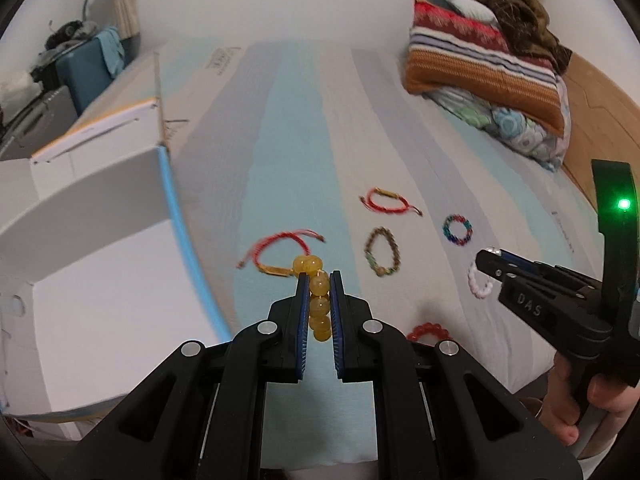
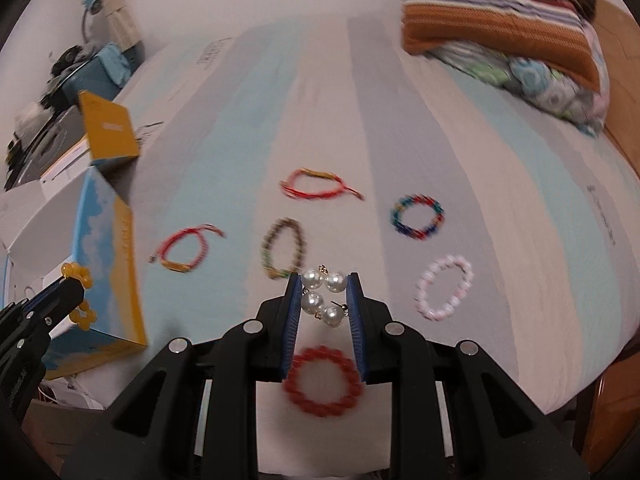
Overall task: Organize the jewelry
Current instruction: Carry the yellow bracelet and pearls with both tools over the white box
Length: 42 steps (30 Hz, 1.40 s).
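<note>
Amber beads (image 1: 319, 300), white pearls (image 2: 323, 294), striped bedsheet (image 1: 304, 140)

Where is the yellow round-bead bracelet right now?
The yellow round-bead bracelet is clamped in the left gripper, hanging above the striped bedsheet, beside the open box.

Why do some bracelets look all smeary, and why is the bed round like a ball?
Right wrist view: red bead bracelet and red cord bracelet smeared by motion blur, while the pearls look sharp. Left wrist view: cord bracelet slightly smeared, and the green light glares. Both views: fisheye lens bulges the striped bed.
</note>
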{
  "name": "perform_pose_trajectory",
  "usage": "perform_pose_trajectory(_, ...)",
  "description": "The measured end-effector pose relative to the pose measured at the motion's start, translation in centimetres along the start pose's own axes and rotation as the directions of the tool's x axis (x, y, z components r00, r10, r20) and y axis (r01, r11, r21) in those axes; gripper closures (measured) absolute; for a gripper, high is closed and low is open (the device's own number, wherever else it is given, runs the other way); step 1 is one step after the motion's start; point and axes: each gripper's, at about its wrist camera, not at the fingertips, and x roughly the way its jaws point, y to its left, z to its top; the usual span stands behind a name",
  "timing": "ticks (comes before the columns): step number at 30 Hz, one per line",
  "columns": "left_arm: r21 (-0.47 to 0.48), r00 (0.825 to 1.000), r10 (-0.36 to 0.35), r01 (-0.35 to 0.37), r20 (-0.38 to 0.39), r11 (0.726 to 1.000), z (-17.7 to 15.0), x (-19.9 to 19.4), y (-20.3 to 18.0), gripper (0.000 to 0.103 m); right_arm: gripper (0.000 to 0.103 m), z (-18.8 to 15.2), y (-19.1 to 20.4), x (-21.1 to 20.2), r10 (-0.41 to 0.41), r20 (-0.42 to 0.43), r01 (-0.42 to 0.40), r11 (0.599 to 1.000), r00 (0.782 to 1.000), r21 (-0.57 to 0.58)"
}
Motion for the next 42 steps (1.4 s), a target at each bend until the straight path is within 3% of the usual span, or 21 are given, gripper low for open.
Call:
perform_pose_trajectory(13,-0.123,0.99,0.137,-0.131,0.041,0.984,-0.5,-4.9,10.0,0.094,0.081,1.1,14.6,-1.6,0.104,0.028,-0.096,0.977,0.994,-0.193)
perform_pose_trajectory(27,-0.276,0.963,0.267,-0.268,-0.044,0.923,-5.3,-6.5,21.7,0.093,0.081,-1.3,27.3,-0.4,0.182,-0.042,-0.185,0.915,0.982,-0.358)
perform_pose_trajectory(34,-0.318,0.946,0.306,-0.324,-0.107,0.891,-7.0,-5.4,25.3,0.093,0.081,-2.4,30.9,2.1,0.17,-0.113,-0.202,0.896,0.979,-0.396)
perform_pose_trajectory(42,-0.33,0.937,0.307,-0.347,-0.168,0.878,-8.0,-3.3,27.2,0.093,0.081,-3.2,32.3,5.4,0.118,-0.189,-0.186,0.896,0.975,-0.403)
